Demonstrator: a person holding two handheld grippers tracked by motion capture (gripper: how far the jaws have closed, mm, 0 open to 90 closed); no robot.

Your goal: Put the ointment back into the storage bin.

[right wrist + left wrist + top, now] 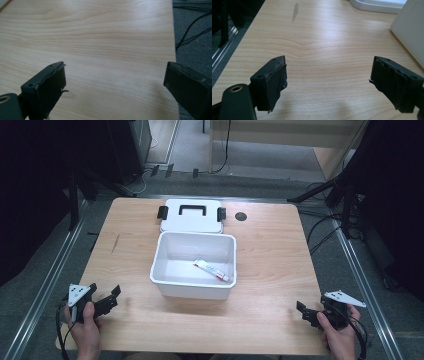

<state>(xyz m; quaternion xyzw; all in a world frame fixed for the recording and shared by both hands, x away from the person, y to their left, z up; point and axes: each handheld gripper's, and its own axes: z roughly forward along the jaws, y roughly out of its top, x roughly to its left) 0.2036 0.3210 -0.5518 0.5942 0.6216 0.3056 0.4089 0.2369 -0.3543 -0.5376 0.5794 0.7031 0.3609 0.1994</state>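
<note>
Both the left gripper (107,299) and right gripper (306,311) rest jaws apart on the table (270,255), flanking the white bin (170,270) holding a tube (211,270)

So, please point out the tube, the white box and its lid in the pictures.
tube (212,270): high view, middle of its body, lying inside the box.
white box (192,288): high view, near rim.
lid (172,219): high view, flat white top, left of the black handle.
</note>
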